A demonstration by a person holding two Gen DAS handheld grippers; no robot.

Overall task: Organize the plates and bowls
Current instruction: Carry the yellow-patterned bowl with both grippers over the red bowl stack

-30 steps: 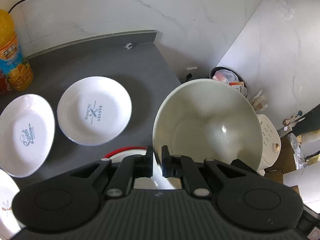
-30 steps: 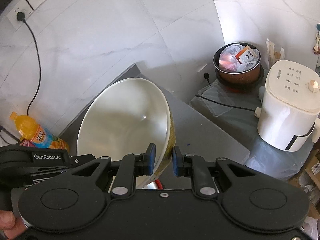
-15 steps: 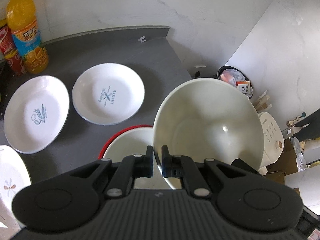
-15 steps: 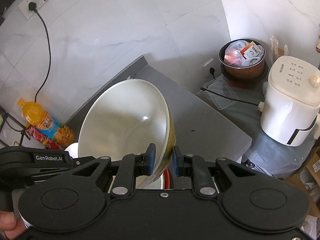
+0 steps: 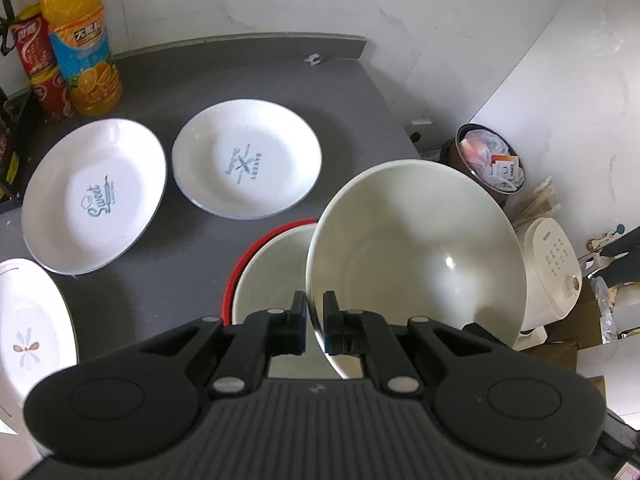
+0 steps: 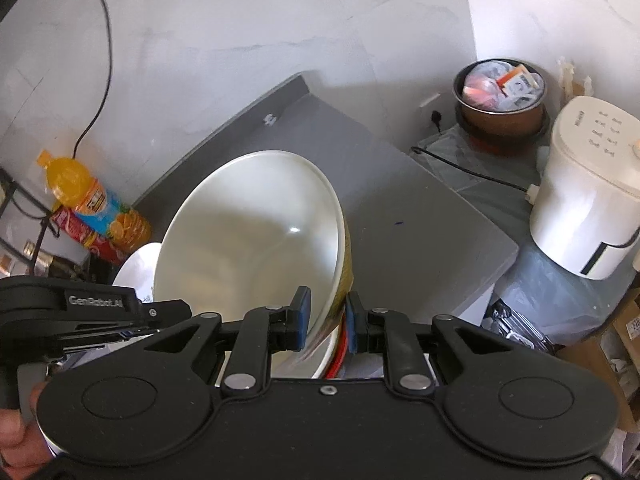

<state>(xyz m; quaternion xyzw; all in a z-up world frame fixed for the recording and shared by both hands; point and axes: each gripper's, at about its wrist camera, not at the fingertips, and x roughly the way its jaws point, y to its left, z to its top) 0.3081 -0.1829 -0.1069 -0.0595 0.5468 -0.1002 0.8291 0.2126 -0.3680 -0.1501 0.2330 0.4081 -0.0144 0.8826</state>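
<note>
On the bench (image 5: pixel 168 288): three plates (image 5: pixel 248 160), one red-rimmed bowl (image 5: pixel 272 264); above, one cream bowl (image 5: pixel 416 248), rim clamped by left tool (image 5: pixel 315 322) and right tool (image 6: pixel 327 322).

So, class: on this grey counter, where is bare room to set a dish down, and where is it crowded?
Free: the back strip of the counter behind the Bakery plate, and the right part beyond the held bowl. Crowded: the left side, around the Sweet plate, flower plate, bottles and red-rimmed bowl.
</note>
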